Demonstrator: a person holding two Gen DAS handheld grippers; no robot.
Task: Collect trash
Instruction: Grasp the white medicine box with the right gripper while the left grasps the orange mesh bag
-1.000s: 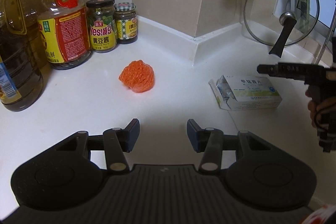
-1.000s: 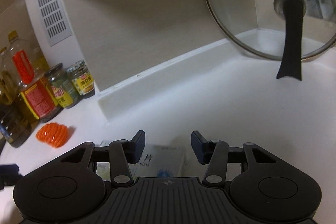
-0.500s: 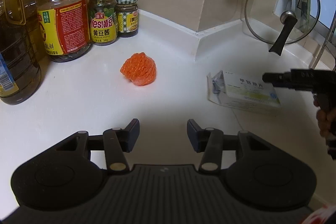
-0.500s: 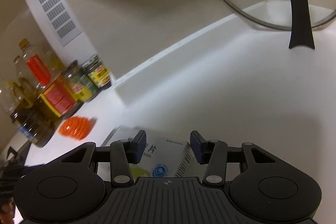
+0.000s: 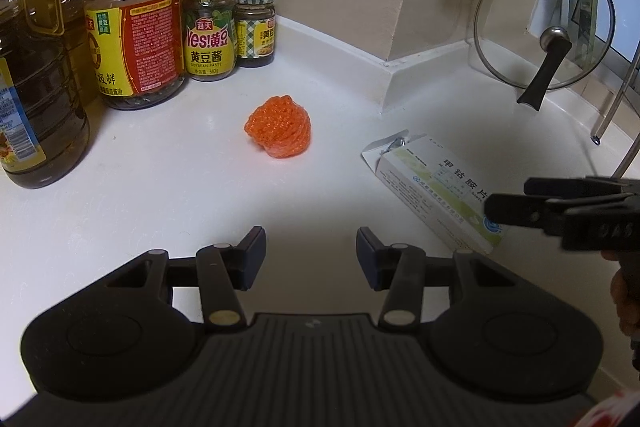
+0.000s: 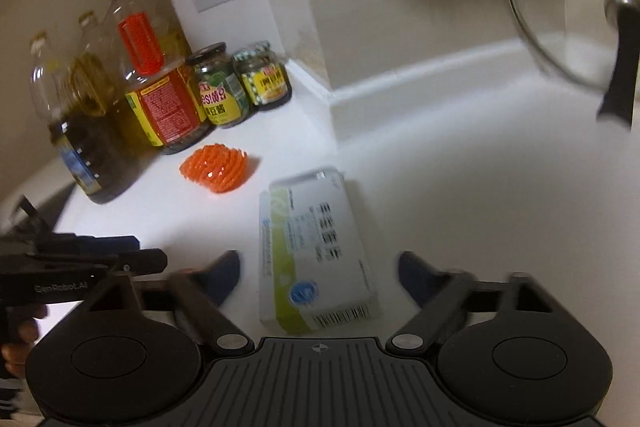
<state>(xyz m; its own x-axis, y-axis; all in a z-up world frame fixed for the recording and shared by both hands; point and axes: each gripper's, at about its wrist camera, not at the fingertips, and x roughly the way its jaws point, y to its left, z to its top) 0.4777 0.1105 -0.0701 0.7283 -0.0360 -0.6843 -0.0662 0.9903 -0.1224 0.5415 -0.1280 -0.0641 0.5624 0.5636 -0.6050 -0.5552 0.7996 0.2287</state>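
Observation:
A crumpled orange net ball point(image 5: 280, 127) lies on the white counter point(image 5: 160, 187) near the jars. To its right lies a white and green medicine box point(image 5: 436, 183), one end flap torn open. My left gripper point(image 5: 310, 243) hovers short of the net, open with nothing between its fingers. My right gripper point(image 5: 520, 203) comes in from the right at the box's near end. In the right wrist view the box point(image 6: 316, 227) lies lengthwise between the right gripper's point(image 6: 320, 267) blurred jaws, which are opening and do not press on it. The net point(image 6: 218, 169) lies beyond.
Large oil bottles point(image 5: 36, 87) and a red-handled one point(image 5: 136, 39) stand at the back left with two sauce jars point(image 5: 208, 31). A glass pot lid point(image 5: 544, 27) leans at the back right. A wall corner point(image 5: 384, 67) juts out behind the box.
My right gripper has swung left toward the bottles and its jaws have spread wide. The box has turned on the counter and now lies diagonally. The left gripper stays put.

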